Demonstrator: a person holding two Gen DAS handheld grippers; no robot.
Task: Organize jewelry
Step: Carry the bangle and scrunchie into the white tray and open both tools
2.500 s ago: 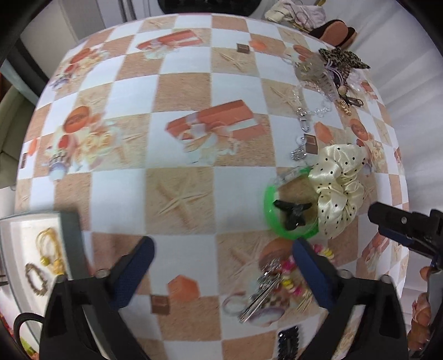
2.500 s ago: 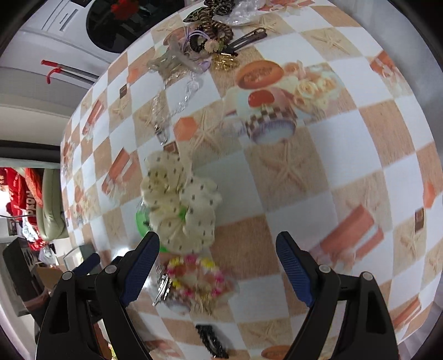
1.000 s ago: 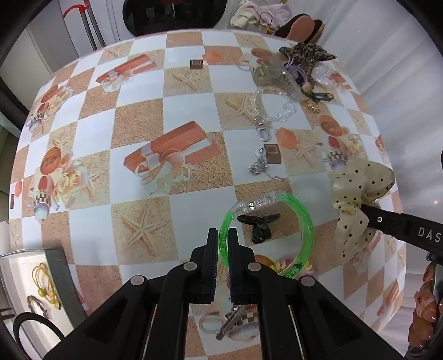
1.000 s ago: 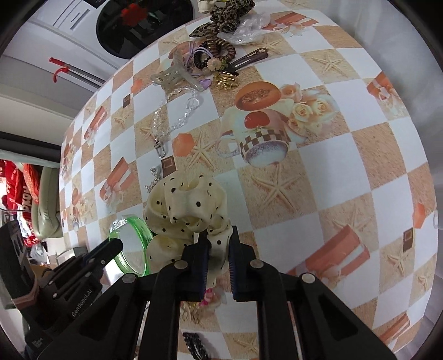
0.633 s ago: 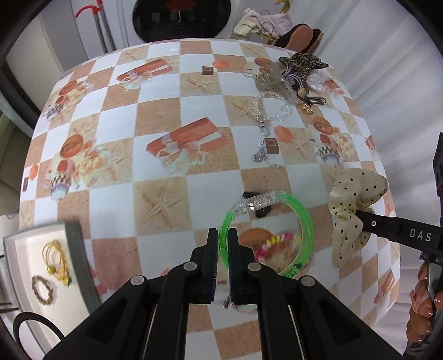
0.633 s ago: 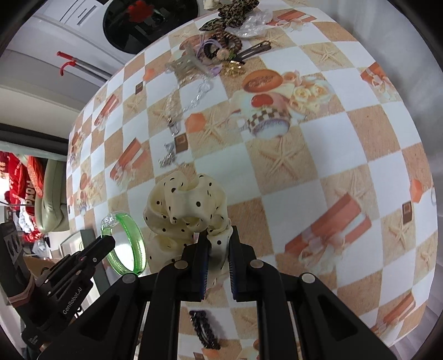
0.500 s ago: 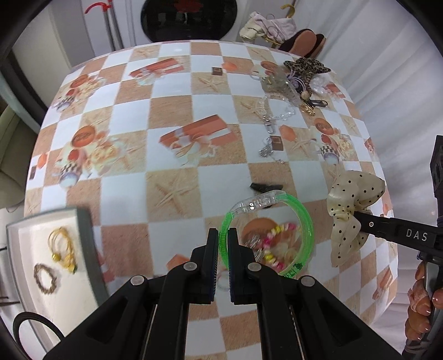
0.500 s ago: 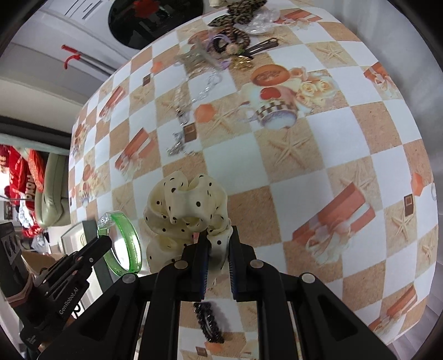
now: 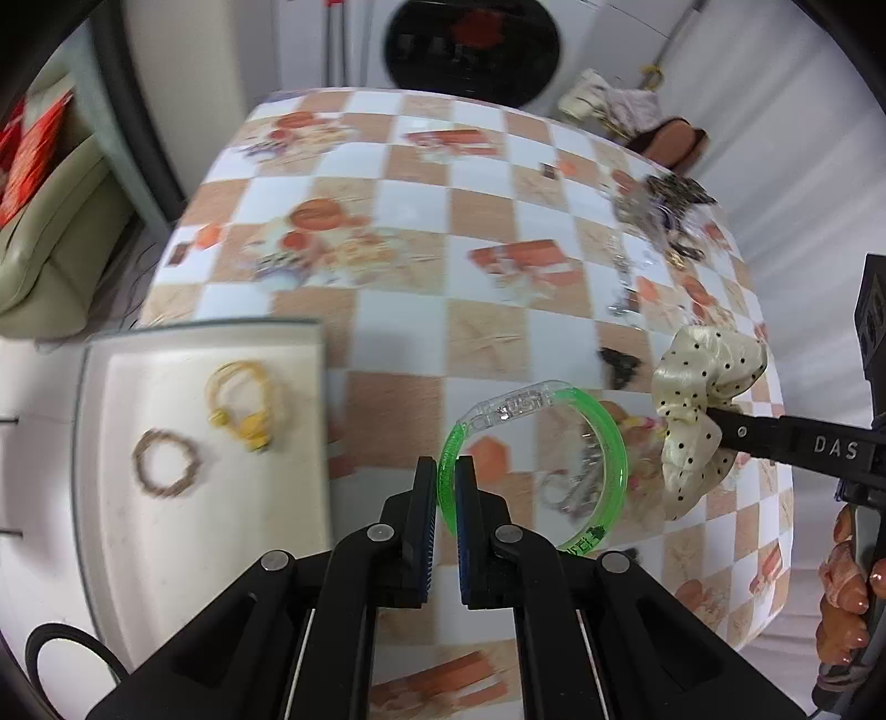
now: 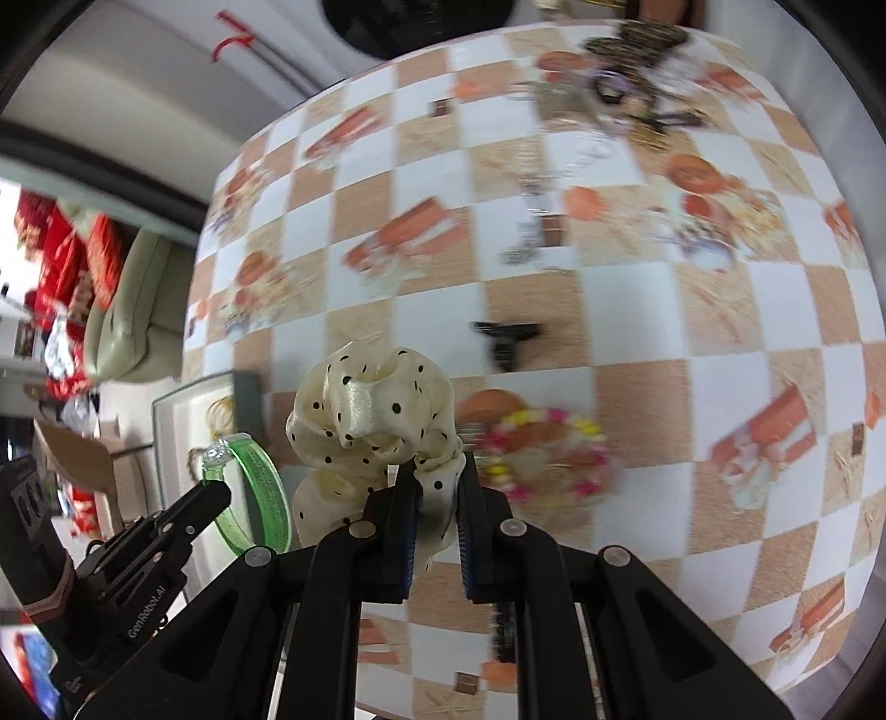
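My left gripper point(image 9: 446, 471) is shut on a green and clear plastic bangle point(image 9: 603, 426), held in the air above the table; the bangle also shows in the right wrist view point(image 10: 260, 487). My right gripper point(image 10: 433, 471) is shut on a cream scrunchie with black dots point(image 10: 371, 415), also lifted; it also shows in the left wrist view point(image 9: 703, 387). A grey-rimmed white tray point(image 9: 183, 554) lies at the left and holds a yellow hair tie point(image 9: 243, 404) and a brown beaded bracelet point(image 9: 165, 462).
On the checked tablecloth point(image 10: 637, 310) lie a black claw clip point(image 10: 506, 335), a pink and yellow bead bracelet point(image 10: 545, 448), a keyring point(image 9: 576, 487) and a pile of hair accessories point(image 10: 631, 83) at the far side. A washing machine point(image 9: 470, 44) stands behind.
Both grippers have lifted and swung left with their items. The tray now fills more of the left wrist view, closer to the bangle.
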